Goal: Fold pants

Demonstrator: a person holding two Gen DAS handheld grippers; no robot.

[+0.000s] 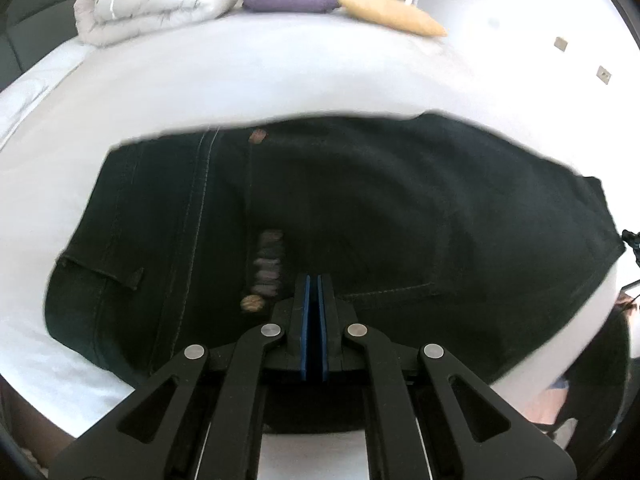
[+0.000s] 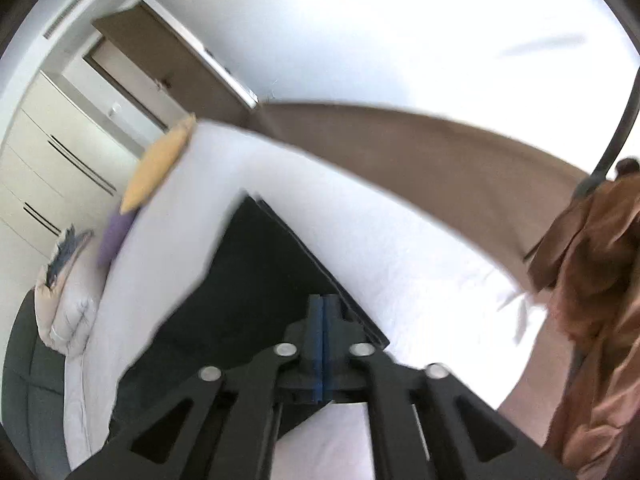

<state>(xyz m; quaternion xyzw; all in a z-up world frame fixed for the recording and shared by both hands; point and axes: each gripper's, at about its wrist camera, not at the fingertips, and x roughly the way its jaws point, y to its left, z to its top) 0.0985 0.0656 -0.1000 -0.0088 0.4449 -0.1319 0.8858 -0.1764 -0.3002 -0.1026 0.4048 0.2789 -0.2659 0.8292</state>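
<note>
Your pants lie on the white bed, already folded into a broad dark block, with the waistband and button nearest the left gripper. Its jaws are closed, blue pads together with nothing visibly between them, over the near edge of the cloth. From those jaws the block spreads ahead and out to both sides, its long axis running crosswise.

Your right gripper also has its jaws closed, with no cloth seen pinched, over one end of the pants; the fabric narrows away ahead of them to a corner. That view is blurred, so contact cannot be judged.

For another fold across the long axis, each hand sits near its own end. The quilt and pillows lie well beyond, clear of the work.
</note>
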